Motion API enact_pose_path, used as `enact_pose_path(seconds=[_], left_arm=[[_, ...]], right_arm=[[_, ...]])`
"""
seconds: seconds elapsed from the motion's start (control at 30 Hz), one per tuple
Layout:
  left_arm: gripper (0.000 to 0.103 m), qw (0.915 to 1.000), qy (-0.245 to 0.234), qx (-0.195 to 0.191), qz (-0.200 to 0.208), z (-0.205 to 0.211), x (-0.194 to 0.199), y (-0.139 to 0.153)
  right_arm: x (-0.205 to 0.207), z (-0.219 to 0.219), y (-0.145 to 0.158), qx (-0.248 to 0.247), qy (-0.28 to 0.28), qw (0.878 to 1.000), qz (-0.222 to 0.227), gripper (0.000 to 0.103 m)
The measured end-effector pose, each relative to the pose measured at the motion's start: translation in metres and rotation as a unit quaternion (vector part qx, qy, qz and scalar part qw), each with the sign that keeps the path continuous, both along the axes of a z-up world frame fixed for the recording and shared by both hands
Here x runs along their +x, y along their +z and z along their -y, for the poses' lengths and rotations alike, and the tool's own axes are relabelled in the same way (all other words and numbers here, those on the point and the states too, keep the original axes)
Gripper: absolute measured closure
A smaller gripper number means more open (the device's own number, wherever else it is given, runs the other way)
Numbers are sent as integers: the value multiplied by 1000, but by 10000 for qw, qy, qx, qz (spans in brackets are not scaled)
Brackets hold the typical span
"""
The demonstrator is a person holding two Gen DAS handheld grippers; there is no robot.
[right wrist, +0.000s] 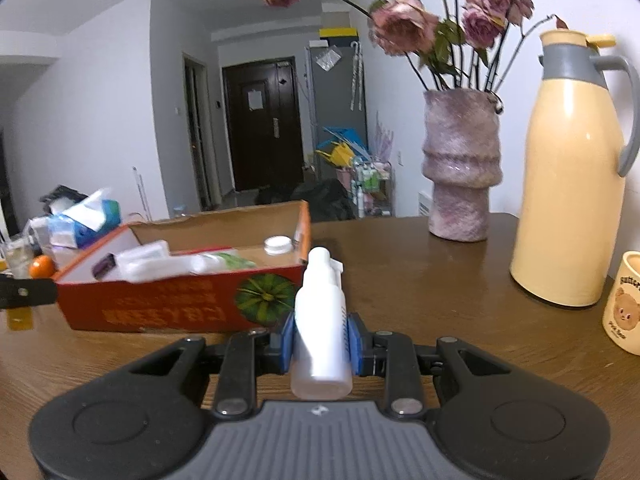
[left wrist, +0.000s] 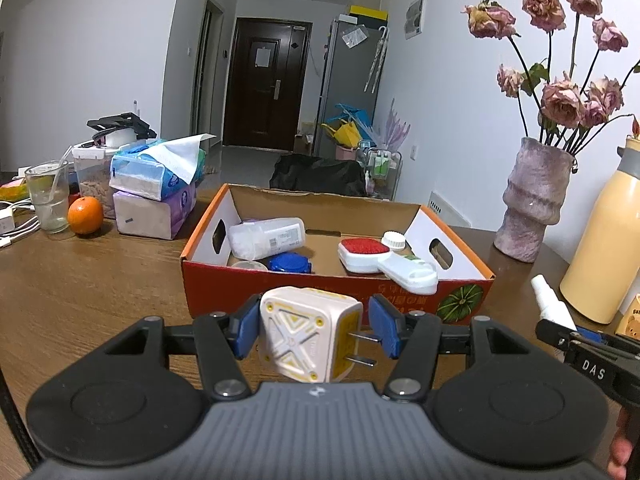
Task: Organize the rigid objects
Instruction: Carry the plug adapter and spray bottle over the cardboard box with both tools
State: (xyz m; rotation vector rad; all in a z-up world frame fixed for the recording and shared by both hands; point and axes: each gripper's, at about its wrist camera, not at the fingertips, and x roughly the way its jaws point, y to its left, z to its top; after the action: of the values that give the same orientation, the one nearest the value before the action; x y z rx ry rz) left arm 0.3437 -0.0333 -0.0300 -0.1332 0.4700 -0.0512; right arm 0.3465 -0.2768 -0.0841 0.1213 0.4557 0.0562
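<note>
Holding a plug [left wrist: 310, 338] in your left gripper [left wrist: 312, 330]: the left pad presses its side, the right pad sits at the prong side, and whether that pad touches the prongs is not clear. The jaws stand roughly plug-width apart, so count the plug as carried. It hangs above the table [left wrist: 80, 288], just short of the box [left wrist: 320, 292] ahead of the fingers, probably staged for a drop over the near wall.

Your right gripper [right wrist: 320, 342] is clamped narrow on a spray bottle [right wrist: 322, 320], pads on both flanks, nozzle up and tilted slightly left. Upright carry suits lowering it in base first. The box lies ahead and left of this tool.

Inside the box: a brush [left wrist: 372, 254], a blue lid [left wrist: 290, 262], a white container [left wrist: 266, 238]. Free floor shows in the middle.

Right of the tools stand a vase [right wrist: 460, 168], a flask [right wrist: 568, 176] and a mug [right wrist: 624, 304]; mind them when swinging.
</note>
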Motion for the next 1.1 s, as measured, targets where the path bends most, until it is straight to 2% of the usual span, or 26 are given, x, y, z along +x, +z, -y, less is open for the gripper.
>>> enact_pose_path(seconds=[0.47, 1.1], left_arm=[[44, 9997, 173, -49, 173, -7, 5, 14], [44, 9991, 331, -71, 269, -13, 51, 21]], right_arm=[[-10, -47, 24, 237, 269, 9988, 348, 77], [35, -68, 34, 365, 211, 9979, 489, 77]])
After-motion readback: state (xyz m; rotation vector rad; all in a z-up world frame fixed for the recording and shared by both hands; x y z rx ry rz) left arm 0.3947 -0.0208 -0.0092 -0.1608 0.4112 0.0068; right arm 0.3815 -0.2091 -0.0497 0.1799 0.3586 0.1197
